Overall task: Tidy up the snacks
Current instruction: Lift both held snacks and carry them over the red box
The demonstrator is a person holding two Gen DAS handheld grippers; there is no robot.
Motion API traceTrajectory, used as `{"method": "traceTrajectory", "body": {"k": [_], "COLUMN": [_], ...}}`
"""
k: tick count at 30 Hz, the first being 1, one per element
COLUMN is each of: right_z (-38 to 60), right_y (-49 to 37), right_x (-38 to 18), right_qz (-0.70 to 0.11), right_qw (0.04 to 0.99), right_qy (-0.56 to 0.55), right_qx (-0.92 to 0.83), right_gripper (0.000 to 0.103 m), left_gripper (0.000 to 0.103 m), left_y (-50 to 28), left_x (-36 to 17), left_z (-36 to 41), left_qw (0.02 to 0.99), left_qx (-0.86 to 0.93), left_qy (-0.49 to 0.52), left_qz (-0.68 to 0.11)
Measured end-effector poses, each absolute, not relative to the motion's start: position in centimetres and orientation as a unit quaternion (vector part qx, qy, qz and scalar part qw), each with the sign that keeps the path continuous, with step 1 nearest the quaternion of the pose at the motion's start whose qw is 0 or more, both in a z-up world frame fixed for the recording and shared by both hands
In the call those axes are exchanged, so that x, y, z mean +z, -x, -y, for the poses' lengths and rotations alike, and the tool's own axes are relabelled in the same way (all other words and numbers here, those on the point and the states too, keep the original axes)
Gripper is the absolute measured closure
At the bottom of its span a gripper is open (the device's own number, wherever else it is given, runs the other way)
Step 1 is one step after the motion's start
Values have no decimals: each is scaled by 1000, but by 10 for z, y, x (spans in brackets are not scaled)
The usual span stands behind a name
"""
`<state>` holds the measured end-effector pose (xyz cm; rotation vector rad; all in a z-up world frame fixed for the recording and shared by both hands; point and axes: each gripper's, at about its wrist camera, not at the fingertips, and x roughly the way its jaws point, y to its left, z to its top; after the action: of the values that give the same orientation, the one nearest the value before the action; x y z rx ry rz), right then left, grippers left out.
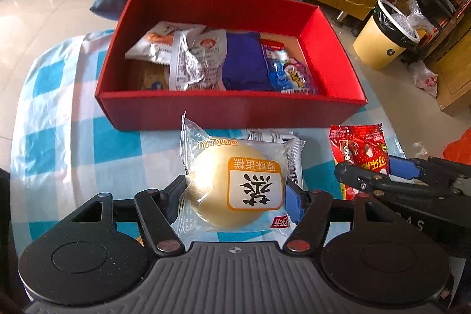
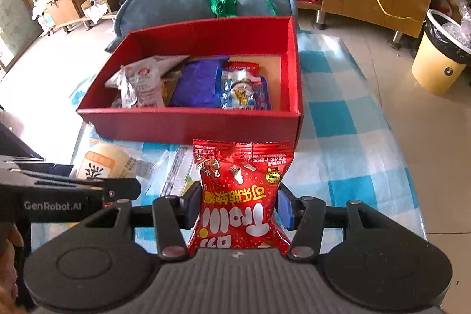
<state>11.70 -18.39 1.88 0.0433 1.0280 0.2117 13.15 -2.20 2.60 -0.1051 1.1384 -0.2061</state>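
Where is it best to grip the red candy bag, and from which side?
Grip the red candy bag across its narrow middle, coming from the near side, opposite the red box. The right gripper pinches it there; the soft pouch narrows at that waist.

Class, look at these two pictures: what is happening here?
A person is sorting snacks with two hand-held claws. The left claw is shut on a wrapped round cake; the right claw is shut on a red candy bag. Both are in front of the red box, which already holds several packets. Neither snack is in the box yet.
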Motion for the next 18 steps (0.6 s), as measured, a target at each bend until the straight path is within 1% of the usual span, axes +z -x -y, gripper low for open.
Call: {"method": "traceTrajectory", "body": {"k": [18], "right_z": [182], "right_y": [-171], "right_x": [42], "right_qz": [-464], "right_qw": [879], "right_qy": [-26], "right_qx": [102], "right_gripper": [54], "left_gripper": [30], "left_y": [-180], "left_x": [56], "left_z": [33], "left_qw": [860], "left_qx": [-86], "left_qy": [39], "left_qz": [-501]}}
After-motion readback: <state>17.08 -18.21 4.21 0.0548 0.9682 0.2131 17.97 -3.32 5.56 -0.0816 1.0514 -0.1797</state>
